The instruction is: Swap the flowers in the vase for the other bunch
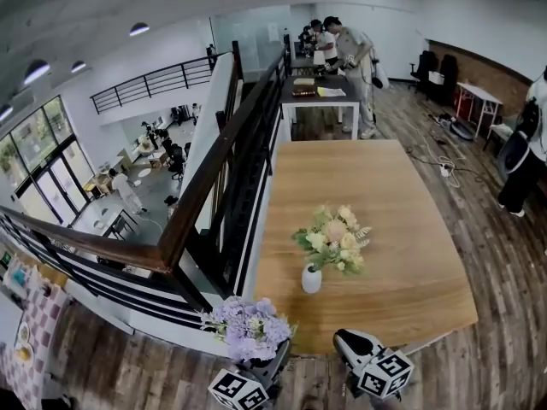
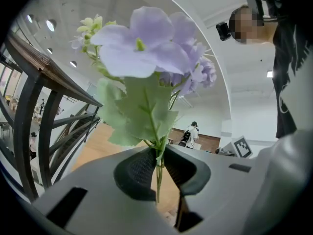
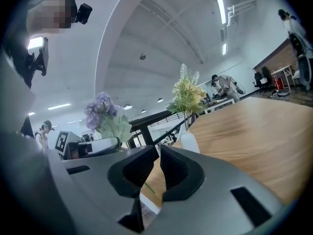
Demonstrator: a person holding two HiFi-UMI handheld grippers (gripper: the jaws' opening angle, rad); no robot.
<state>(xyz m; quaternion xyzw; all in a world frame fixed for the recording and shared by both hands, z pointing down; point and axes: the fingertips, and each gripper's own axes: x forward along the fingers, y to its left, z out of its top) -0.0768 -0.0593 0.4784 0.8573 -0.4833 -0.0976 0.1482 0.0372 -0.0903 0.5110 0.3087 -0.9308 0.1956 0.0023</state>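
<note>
the left gripper (image 2: 159, 164) pinches the stems of the purple flowers (image 1: 248, 327), held upright by the near left corner of the table (image 1: 385, 203). further right, the white vase (image 1: 312, 278) stands on the table with the yellow flowers (image 1: 335, 237) in it. the right gripper (image 3: 159, 153) is empty, its jaws pressed nearly together.
</note>
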